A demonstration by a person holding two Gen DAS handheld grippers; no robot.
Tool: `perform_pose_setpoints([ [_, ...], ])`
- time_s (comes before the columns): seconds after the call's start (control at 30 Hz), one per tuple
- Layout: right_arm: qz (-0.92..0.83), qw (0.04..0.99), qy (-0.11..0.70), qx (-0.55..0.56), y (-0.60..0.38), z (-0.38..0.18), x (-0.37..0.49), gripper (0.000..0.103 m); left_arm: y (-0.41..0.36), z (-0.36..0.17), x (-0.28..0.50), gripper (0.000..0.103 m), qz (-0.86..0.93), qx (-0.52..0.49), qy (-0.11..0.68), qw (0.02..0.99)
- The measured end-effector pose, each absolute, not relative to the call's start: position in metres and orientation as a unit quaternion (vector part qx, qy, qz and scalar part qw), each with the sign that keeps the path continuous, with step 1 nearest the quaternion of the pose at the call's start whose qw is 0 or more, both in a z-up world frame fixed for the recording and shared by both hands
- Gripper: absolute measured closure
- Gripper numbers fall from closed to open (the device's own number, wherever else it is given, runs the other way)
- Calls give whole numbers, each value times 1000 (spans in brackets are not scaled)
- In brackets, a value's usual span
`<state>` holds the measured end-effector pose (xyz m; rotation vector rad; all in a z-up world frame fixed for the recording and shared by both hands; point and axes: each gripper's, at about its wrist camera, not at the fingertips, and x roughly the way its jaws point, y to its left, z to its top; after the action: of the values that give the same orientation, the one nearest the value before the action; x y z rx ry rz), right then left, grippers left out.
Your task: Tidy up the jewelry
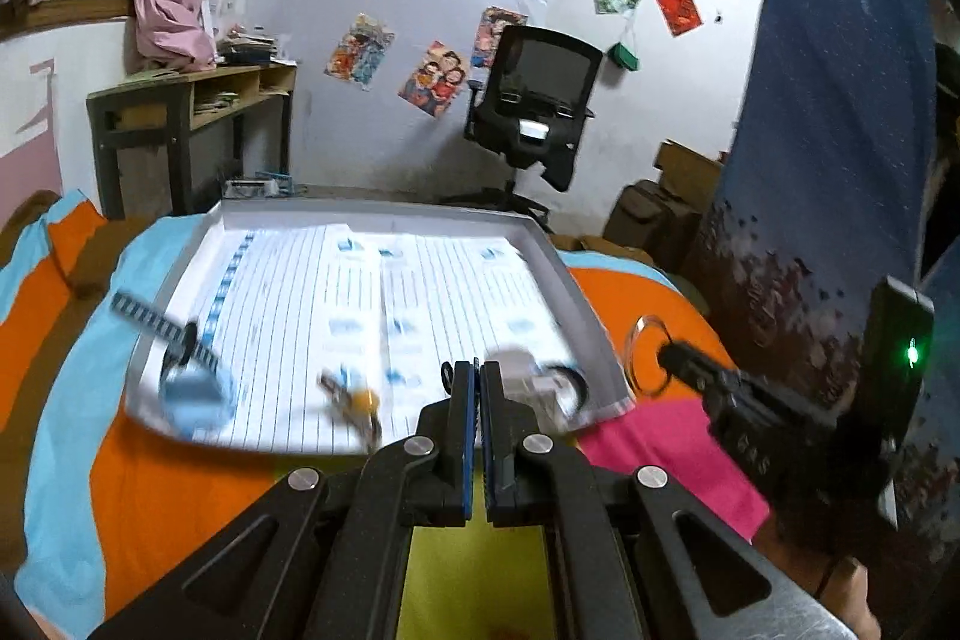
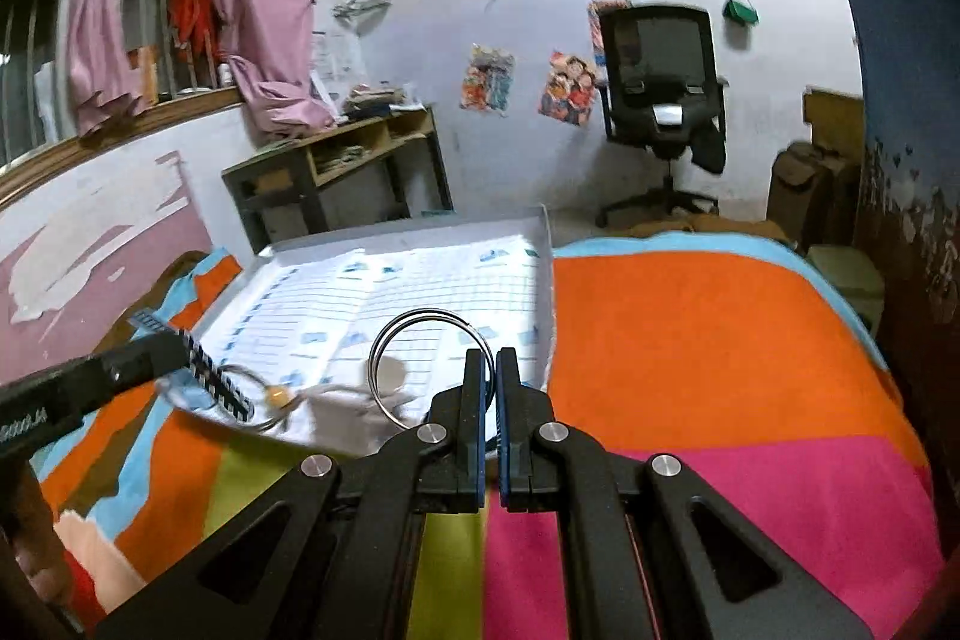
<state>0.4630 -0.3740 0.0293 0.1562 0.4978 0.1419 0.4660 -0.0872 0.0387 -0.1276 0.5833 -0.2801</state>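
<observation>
While the right gripper point(image 2: 490, 370) is pinching the bangles point(image 2: 429, 367), the left gripper point(image 1: 478, 382), fingers together, is hovering; lowering them gently into the tray point(image 2: 549, 280) looks wisest.

The tray point(image 1: 576, 274) lies on the blanket point(image 1: 90, 460); a chair point(image 1: 534, 106) stands behind it, a desk point(image 1: 192, 118) behind-left.
</observation>
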Motion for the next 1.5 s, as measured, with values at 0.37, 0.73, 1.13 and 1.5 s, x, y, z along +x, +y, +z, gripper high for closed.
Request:
perform_pose_setpoints([
  [0.37,88,953,285,51,-358,-7,502,99,-87,-8,517,100,-117,-77,327,935],
  [0.73,77,953,290,42,-365,1,492,99,-87,-13,501,63,-106,-78,329,935],
  [1.13,74,980,183,23,-378,94,395,46,-65,58,403,0,-41,-112,200,972],
  [1.5,92,993,73,32,-360,148,254,3,-43,109,279,0,-9,-88,126,988],
])
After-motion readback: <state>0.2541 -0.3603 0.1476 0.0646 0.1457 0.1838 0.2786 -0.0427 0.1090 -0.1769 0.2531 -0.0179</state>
